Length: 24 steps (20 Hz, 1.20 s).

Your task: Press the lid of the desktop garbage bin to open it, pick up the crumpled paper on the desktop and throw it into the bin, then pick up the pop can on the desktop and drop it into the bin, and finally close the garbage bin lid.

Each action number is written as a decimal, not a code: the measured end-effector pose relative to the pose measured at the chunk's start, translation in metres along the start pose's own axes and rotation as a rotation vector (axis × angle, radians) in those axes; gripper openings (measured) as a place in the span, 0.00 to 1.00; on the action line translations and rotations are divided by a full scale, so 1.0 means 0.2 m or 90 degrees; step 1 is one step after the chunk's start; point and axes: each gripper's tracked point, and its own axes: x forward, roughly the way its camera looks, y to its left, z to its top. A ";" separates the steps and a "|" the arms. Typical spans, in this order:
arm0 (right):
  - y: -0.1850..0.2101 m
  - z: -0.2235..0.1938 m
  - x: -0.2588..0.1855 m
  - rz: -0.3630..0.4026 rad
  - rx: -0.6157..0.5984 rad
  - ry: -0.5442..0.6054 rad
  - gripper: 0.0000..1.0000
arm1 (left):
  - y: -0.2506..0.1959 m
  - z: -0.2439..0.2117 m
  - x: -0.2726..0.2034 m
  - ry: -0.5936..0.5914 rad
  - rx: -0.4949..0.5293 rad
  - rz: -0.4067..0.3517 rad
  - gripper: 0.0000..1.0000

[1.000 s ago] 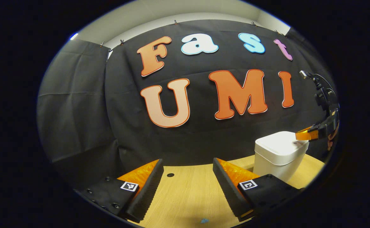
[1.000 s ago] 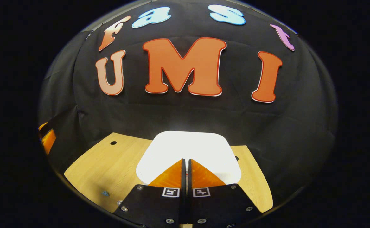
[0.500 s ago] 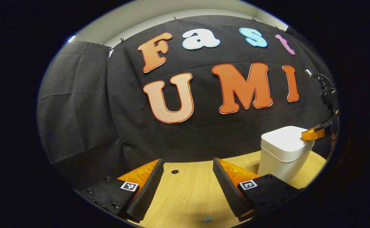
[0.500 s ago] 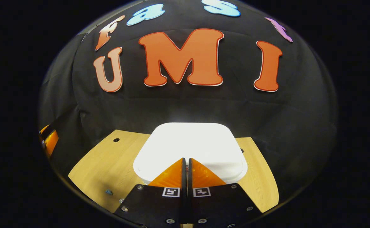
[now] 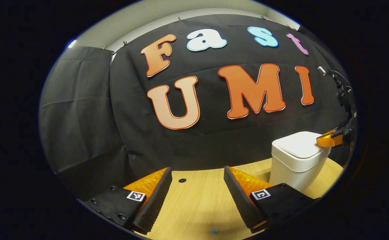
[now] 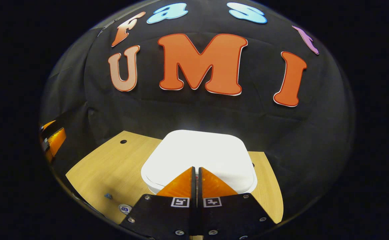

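- Right gripper (image 6: 196, 168): its two fingers are pressed together with nothing between them, and the tips rest on the near edge of the bin lid (image 6: 201, 153).
- In the left gripper view, the white bin (image 5: 296, 163) stands at four o'clock on the wooden table (image 5: 197, 203), with the lid down.
- Left gripper (image 5: 197, 173): fingers spread wide and empty, held above the table, well apart from the bin.

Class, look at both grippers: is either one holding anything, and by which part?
Nothing is held. The left gripper is open over the table; the right gripper is shut at the bin lid.
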 end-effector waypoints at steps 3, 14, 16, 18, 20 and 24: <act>0.00 0.08 -0.02 0.022 0.001 -0.033 0.01 | 0.00 -0.04 -0.03 0.007 0.012 0.018 1.00; 0.13 0.23 -0.19 0.080 0.021 -0.143 0.01 | 0.01 -0.30 -0.03 0.092 -0.026 -0.011 0.99; 0.17 0.18 -0.22 0.081 0.020 -0.139 0.01 | 0.01 -0.37 0.00 0.116 -0.027 -0.031 0.99; 0.20 0.10 -0.23 0.078 0.012 -0.119 0.01 | 0.01 -0.45 0.02 0.141 -0.037 -0.056 0.99; 0.23 0.03 -0.24 0.064 0.005 -0.102 0.01 | -0.01 -0.54 0.04 0.171 -0.039 -0.084 0.99; 0.36 -0.13 -0.28 0.073 0.006 -0.052 0.05 | -0.06 -0.74 0.05 0.234 -0.041 -0.139 0.91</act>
